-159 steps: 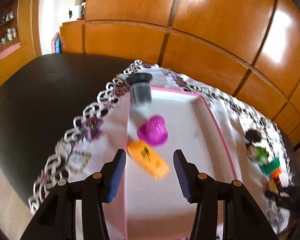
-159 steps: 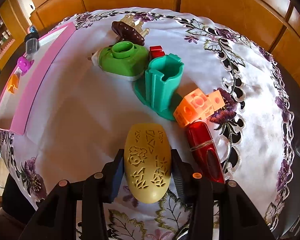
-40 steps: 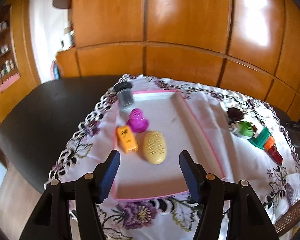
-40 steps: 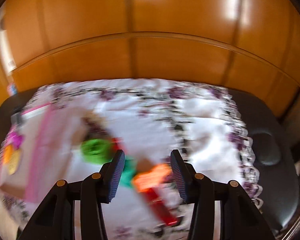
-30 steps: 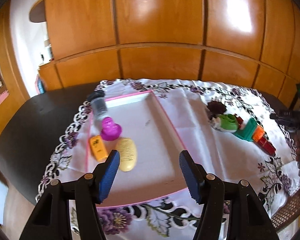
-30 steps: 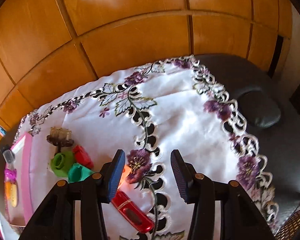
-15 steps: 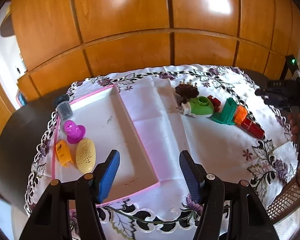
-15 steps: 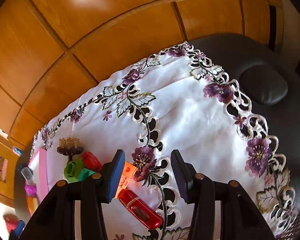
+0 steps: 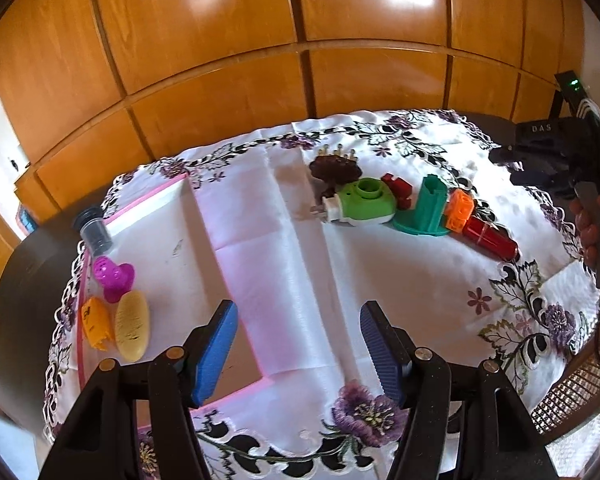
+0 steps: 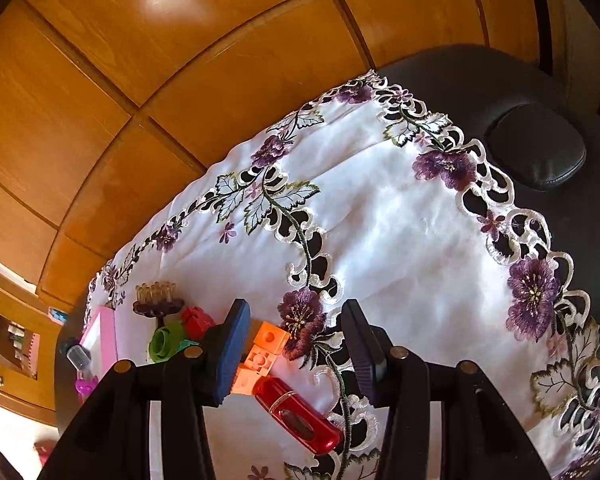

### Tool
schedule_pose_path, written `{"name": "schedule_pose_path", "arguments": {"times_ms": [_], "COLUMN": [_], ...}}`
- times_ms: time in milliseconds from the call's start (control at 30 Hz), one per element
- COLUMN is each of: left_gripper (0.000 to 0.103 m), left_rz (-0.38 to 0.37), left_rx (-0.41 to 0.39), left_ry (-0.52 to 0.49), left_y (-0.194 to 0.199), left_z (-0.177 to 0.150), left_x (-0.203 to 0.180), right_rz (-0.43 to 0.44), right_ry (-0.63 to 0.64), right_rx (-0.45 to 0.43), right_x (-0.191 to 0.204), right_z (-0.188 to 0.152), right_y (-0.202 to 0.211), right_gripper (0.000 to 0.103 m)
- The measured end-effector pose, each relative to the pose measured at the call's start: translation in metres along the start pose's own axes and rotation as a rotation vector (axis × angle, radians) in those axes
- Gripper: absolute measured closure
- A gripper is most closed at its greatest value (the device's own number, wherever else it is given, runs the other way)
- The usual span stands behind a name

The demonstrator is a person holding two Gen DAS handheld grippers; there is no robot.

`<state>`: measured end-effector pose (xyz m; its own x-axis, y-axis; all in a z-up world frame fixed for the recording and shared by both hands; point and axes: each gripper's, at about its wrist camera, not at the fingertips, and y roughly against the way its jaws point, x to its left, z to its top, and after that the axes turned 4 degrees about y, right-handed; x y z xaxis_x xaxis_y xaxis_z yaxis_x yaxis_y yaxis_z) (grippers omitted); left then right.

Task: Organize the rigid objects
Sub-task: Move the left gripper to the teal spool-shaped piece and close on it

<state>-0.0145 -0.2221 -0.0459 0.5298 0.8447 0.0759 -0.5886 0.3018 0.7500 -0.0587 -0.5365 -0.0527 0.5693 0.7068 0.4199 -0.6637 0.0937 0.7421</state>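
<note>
On the flowered cloth lies a row of loose things: a brown comb-like piece (image 9: 334,168), a green round piece (image 9: 364,202), a small red block (image 9: 398,190), a teal holder (image 9: 428,210), orange blocks (image 9: 460,210) and a red oblong piece (image 9: 490,238). The pink-rimmed tray (image 9: 148,200) at the left holds a magenta piece (image 9: 114,276), an orange piece (image 9: 96,322) and a yellow oval (image 9: 132,326). My left gripper (image 9: 298,348) is open and empty over the cloth beside the tray. My right gripper (image 10: 296,354) is open and empty, with the orange blocks (image 10: 260,350) by its left finger and the red oblong piece (image 10: 300,416) below.
A black-capped jar (image 9: 94,228) stands at the tray's far corner. A hand (image 9: 588,216) on the other gripper's handle shows at the right edge. Wooden panels close off the back. A black cushion (image 10: 536,148) lies on the dark table beyond the cloth.
The yellow oval, earlier in my right gripper, now lies in the tray. My left gripper has swung right, from over the tray toward the row of pieces. My right gripper has rolled, staying open.
</note>
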Motion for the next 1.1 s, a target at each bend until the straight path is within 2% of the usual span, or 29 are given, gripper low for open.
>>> {"name": "schedule_pose_path", "arguments": {"times_ms": [667, 833, 933, 1100], "left_gripper": [0.039, 0.049, 0.060, 0.061], "left_rz": [-0.092, -0.148, -0.194, -0.235], "left_rx": [0.101, 0.092, 0.067, 0.046], "left_ry": [0.008, 0.011, -0.004, -0.003], "left_y": [-0.041, -0.045, -0.047, -0.060], "left_z": [0.011, 0.026, 0.041, 0.065], "left_x": [-0.021, -0.033, -0.048, -0.071], "right_rz": [0.029, 0.041, 0.047, 0.060], "right_ry": [-0.047, -0.053, -0.054, -0.059], "right_rx": [-0.001, 0.002, 0.004, 0.015], "right_x": [-0.004, -0.004, -0.004, -0.004], "right_z": [0.000, 0.000, 0.000, -0.001], "right_y": [0.001, 0.001, 0.001, -0.001], "right_gripper": [0.055, 0.055, 0.055, 0.055]}}
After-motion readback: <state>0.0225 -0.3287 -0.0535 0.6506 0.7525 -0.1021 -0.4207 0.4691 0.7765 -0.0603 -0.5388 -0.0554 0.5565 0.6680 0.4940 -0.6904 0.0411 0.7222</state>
